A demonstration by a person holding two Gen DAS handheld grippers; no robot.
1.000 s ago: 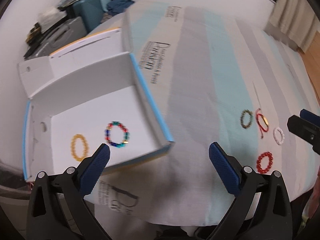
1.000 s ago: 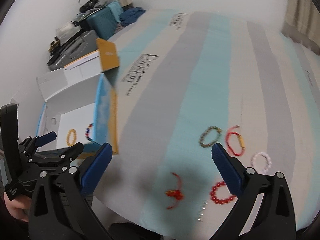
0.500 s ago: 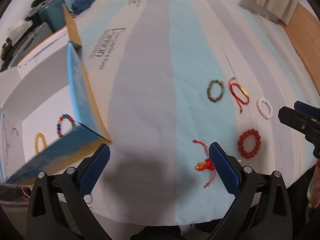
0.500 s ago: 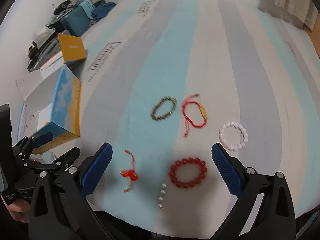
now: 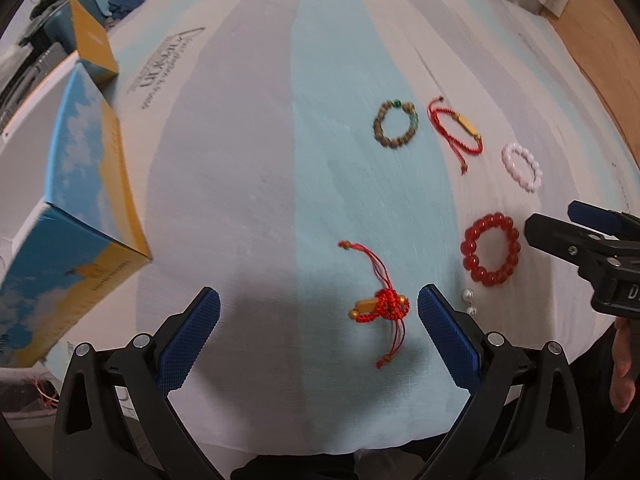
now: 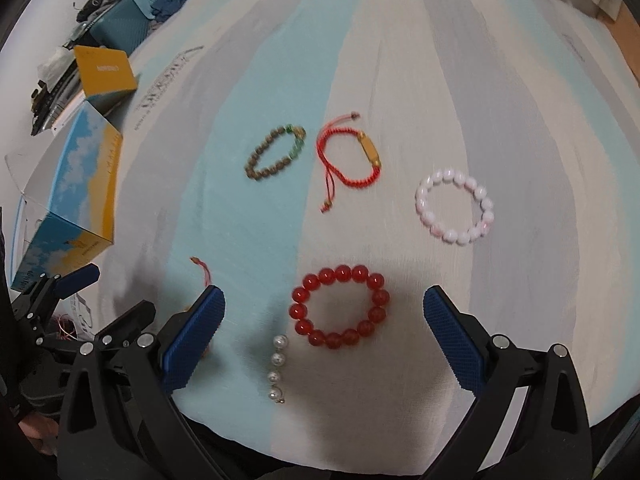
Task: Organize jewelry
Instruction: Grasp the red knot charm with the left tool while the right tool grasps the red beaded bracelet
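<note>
Several bracelets lie on a striped cloth. My left gripper (image 5: 319, 312) is open and empty; a red knotted cord bracelet (image 5: 380, 304) lies between its fingertips, nearer the right one. My right gripper (image 6: 323, 308) is open and empty above a red bead bracelet (image 6: 340, 306), which also shows in the left wrist view (image 5: 490, 254). Farther off lie a brown bead bracelet (image 6: 275, 151), a red cord bracelet with a gold bar (image 6: 352, 156) and a pink bead bracelet (image 6: 455, 208). A short pearl strand (image 6: 278, 366) lies by the red beads.
A blue and yellow box (image 5: 68, 184) stands open at the left, its inside hidden from here. Suitcases and clothes (image 6: 120, 20) are piled at the far left. The cloth's near edge (image 6: 320, 448) drops off just under the grippers. A wooden floor (image 5: 592, 40) shows at the far right.
Both grippers have swung right, away from the box and toward the bracelets. The red knotted cord now sits between the left fingertips and the red beads between the right ones.
</note>
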